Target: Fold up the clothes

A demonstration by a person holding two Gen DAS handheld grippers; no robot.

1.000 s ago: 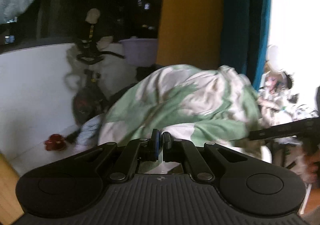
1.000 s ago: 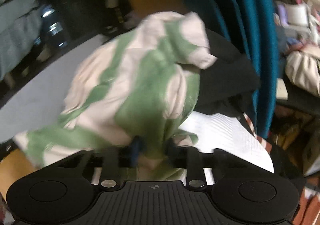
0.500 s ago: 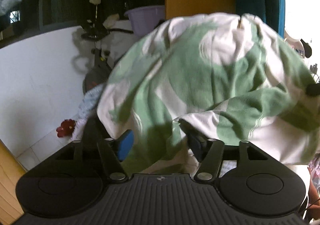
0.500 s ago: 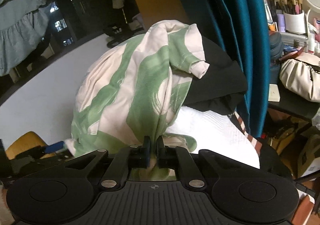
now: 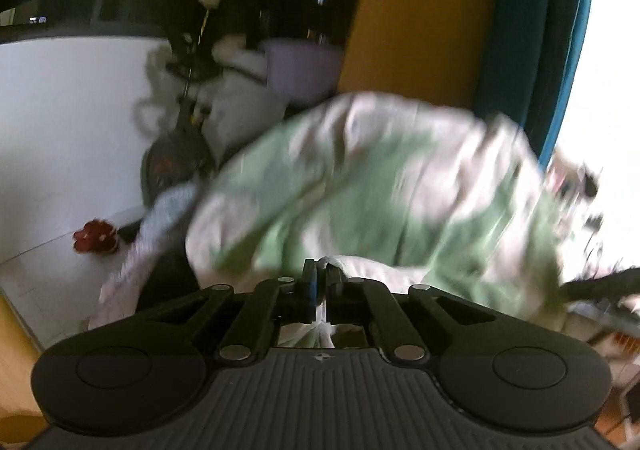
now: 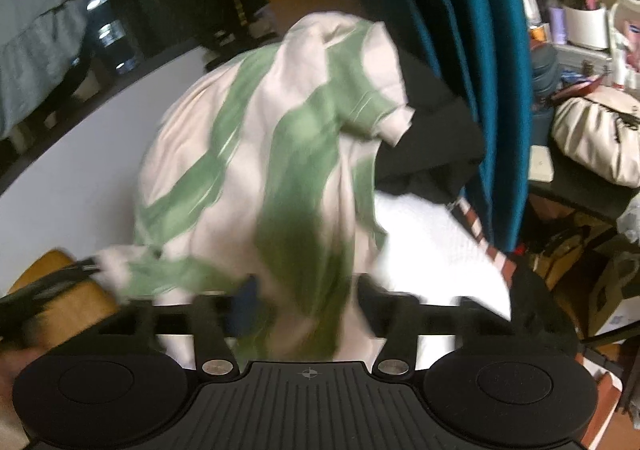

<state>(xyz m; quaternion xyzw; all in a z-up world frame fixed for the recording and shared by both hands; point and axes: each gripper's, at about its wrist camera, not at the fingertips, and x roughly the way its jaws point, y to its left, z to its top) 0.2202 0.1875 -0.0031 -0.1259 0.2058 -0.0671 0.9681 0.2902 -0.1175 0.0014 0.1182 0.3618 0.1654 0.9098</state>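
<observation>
Green-and-cream shirt (image 5: 372,185) (blurred) pinched in left gripper (image 5: 319,282), draping forward.

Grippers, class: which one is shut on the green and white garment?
The left gripper: its fingers pinch the green and white garment. The right gripper is open.

The crumpled green-and-cream patterned cotton garment (image 6: 280,153) is smeared by motion blur; the right gripper (image 6: 304,298) fingertips are covered by its cloth; the black garment (image 6: 436,145) is partly hidden behind it.

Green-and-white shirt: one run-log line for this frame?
left gripper: shut on green-and-white shirt | right gripper: open, shirt between fingers | shirt: bunched, unfolded
</observation>
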